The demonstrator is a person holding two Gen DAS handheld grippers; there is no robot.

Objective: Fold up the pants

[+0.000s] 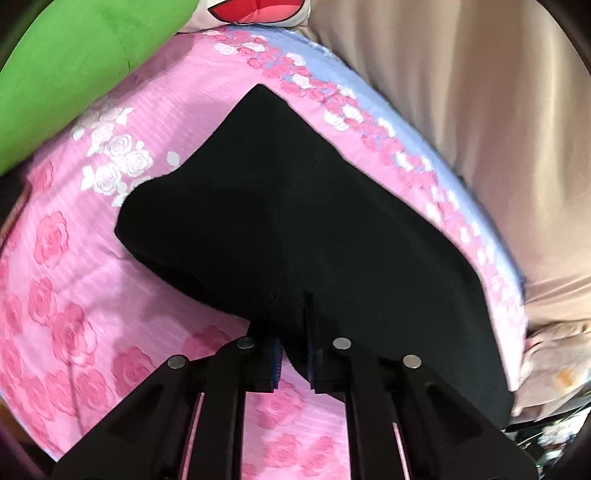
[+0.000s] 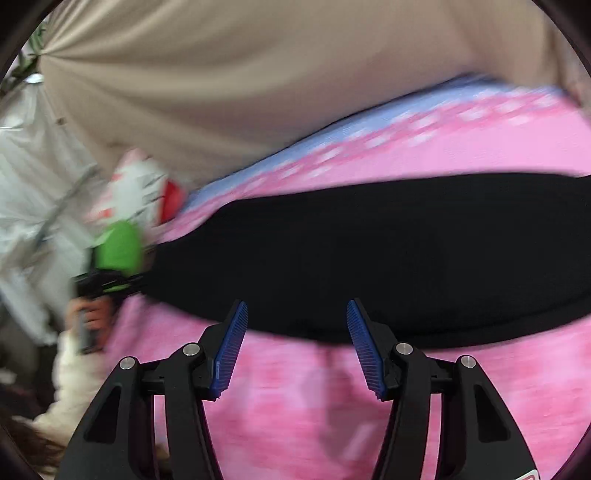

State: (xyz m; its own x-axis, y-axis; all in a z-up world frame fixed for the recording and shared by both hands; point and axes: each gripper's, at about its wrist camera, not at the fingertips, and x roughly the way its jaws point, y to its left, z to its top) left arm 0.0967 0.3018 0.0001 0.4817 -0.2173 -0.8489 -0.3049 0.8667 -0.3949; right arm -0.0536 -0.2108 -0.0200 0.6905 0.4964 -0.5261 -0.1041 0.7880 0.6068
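Black pants (image 1: 295, 236) lie on a pink rose-print bed sheet (image 1: 66, 295). In the left wrist view my left gripper (image 1: 293, 354) is shut on the near edge of the pants, black cloth pinched between its blue pads. In the right wrist view the pants (image 2: 369, 254) stretch as a long dark band across the sheet (image 2: 295, 398). My right gripper (image 2: 297, 332) is open and empty, its blue pads (image 2: 231, 354) spread just short of the pants' near edge. The other hand with the left gripper (image 2: 92, 295) shows at the pants' left end.
A green cushion (image 1: 66, 74) and a white pillow with a red mark (image 1: 258, 11) lie at the head of the bed. A beige curtain (image 1: 461, 110) hangs along the far bed edge, also in the right wrist view (image 2: 258, 74). The sheet has a blue border (image 1: 369, 92).
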